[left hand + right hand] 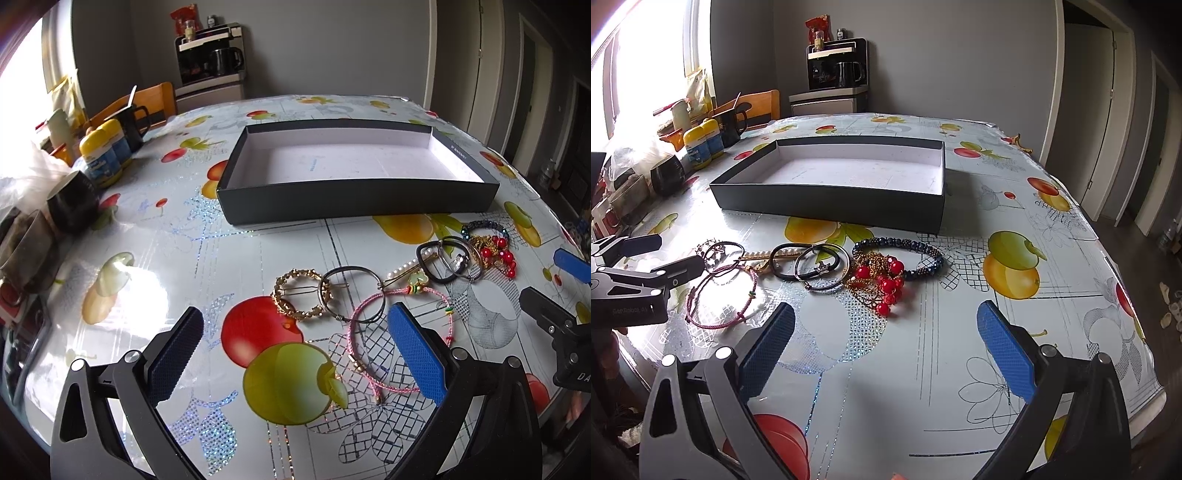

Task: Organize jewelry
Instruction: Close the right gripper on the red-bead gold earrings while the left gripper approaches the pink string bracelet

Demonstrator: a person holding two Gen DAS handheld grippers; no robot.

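- Left gripper [295, 347]: fingers spread wide, holding nothing, above the table [221, 258] near the gold ring clip [301, 295] and pink cord bracelet [399, 339].
- Right gripper [886, 343]: wide open, nothing held, just short of the red bead cluster [882, 284].
- Jewelry lies in a loose row in front of the box [354, 203]; dark beaded bracelet [905, 254] nearest it.
- Box interior holds no jewelry.
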